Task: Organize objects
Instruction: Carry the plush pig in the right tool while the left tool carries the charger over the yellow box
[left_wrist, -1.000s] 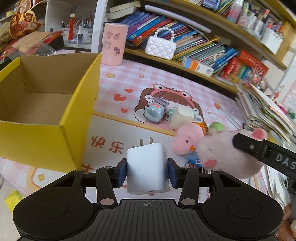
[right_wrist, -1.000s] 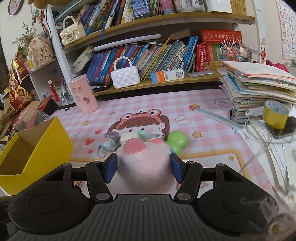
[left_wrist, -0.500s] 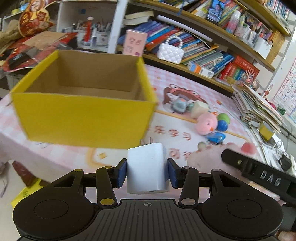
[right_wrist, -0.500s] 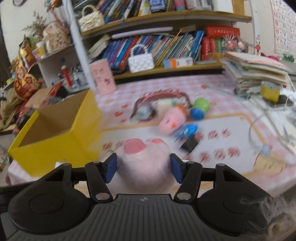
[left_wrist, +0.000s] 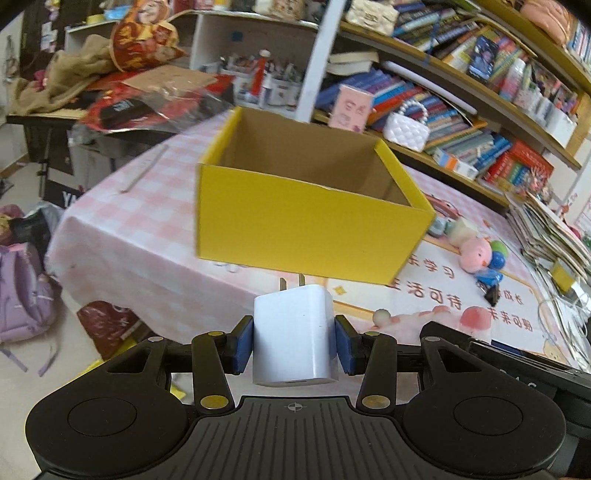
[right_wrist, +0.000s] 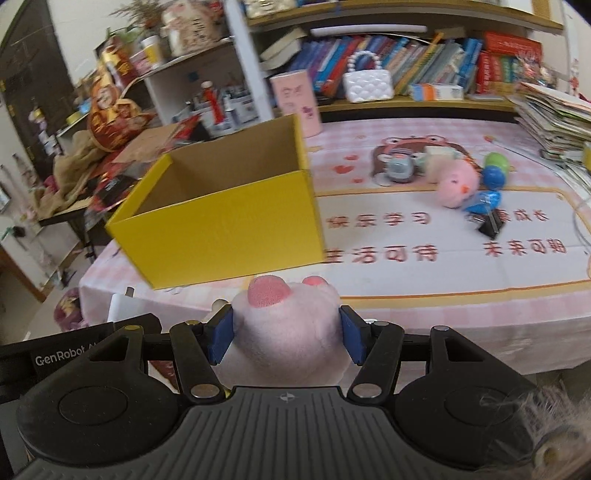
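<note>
1. Left wrist view: my left gripper (left_wrist: 294, 345) is clamped on one white charger plug (left_wrist: 294, 334), its blue pads (left_wrist: 243, 345) pressed to both sides and its two prongs pointing at the one yellow cardboard box (left_wrist: 306, 218). The box stands open on the pink checked tablecloth (left_wrist: 122, 225); the part of its brown interior that shows holds nothing. Well to the right lie one pink round plush (left_wrist: 474, 254), one blue ball (left_wrist: 496, 260), one green ball (left_wrist: 498, 246) and one small toy car (left_wrist: 439, 225). At lower right, part of my other tool with a pink plush shows.

2. Right wrist view: my right gripper (right_wrist: 286, 336) is closed around one pink plush pig (right_wrist: 286, 332), snout forward, held just short of the table edge in front of the yellow box (right_wrist: 221, 225). The visible part of the box's inside is bare cardboard. Beyond it on the cloth: one toy car (right_wrist: 399, 169), one pink round plush (right_wrist: 458, 183), one green ball (right_wrist: 496, 161), one blue ball (right_wrist: 493, 177), one black clip (right_wrist: 491, 226). My left tool (right_wrist: 74, 352) shows at lower left.
</note>
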